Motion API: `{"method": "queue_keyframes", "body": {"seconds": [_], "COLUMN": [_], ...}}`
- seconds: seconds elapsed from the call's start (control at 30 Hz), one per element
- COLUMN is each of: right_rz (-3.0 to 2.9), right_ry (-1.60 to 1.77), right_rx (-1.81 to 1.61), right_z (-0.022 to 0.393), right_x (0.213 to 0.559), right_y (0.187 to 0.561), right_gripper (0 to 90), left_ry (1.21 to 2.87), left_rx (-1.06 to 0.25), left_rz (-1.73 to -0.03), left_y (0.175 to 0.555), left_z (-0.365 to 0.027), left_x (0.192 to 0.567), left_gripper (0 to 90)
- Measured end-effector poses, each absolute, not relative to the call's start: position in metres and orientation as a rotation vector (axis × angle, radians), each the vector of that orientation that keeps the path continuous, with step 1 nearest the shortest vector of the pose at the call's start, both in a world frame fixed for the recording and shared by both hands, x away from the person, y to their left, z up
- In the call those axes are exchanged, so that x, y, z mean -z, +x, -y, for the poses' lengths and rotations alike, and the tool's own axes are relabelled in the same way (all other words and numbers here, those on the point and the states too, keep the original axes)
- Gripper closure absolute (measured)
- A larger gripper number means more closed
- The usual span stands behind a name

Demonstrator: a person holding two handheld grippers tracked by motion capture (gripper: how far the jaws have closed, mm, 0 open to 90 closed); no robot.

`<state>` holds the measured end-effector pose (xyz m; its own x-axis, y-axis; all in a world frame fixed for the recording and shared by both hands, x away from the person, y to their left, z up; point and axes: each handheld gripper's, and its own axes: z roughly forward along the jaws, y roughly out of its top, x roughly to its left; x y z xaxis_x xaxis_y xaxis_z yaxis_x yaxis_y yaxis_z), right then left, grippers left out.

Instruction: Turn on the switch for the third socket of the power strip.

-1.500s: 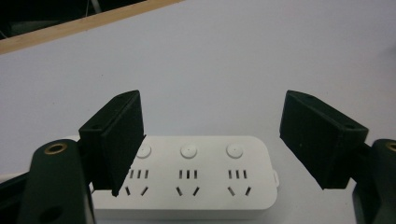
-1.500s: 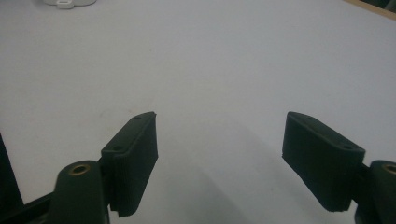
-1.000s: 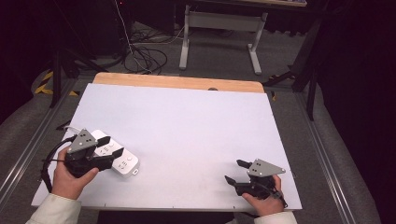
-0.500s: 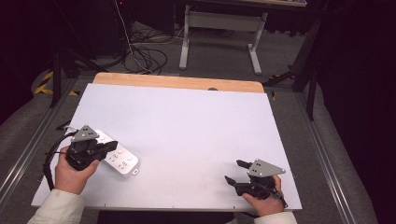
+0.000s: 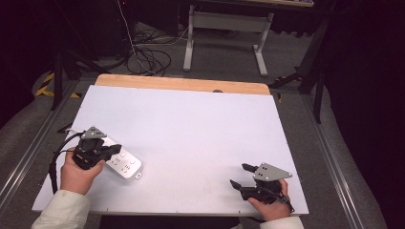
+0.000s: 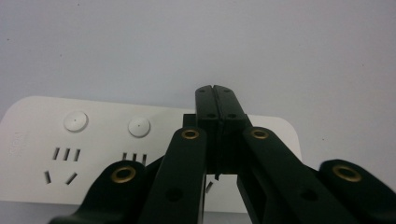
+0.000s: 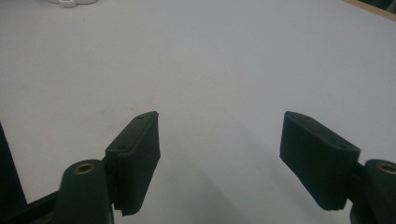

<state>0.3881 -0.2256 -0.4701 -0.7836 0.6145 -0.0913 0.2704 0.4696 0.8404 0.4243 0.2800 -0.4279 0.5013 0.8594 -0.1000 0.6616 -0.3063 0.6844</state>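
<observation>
Your table point(image 5: 191, 129) is a white board with a wooden far edge, standing on grey carpet, with cables and a desk frame in the dark beyond it. The power strip point(image 5: 125, 164) lies flat near the board's left front corner, and since a second ago it has slid nearer you, so you seem to be repositioning it. Your left gripper point(image 6: 216, 100), tips pressed together, rests over the strip. Your right gripper point(image 7: 219, 154), spread wide and empty, waits at the right front corner.
</observation>
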Motion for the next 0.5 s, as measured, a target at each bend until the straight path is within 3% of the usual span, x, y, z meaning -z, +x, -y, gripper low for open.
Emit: {"method": "queue_keyframes", "body": {"seconds": [0.5], "right_rz": [-2.341], "right_ry": [0.738], "right_rx": [-1.237], "right_z": [0.2254], "right_x": [0.4702], "right_y": [0.388], "right_gripper": [28.9], "left_ry": [2.146], "left_rx": [-0.331], "left_rz": [-1.281], "left_y": [0.4344], "left_z": [-0.2718], "left_x": [0.439], "left_gripper": [90.0]}}
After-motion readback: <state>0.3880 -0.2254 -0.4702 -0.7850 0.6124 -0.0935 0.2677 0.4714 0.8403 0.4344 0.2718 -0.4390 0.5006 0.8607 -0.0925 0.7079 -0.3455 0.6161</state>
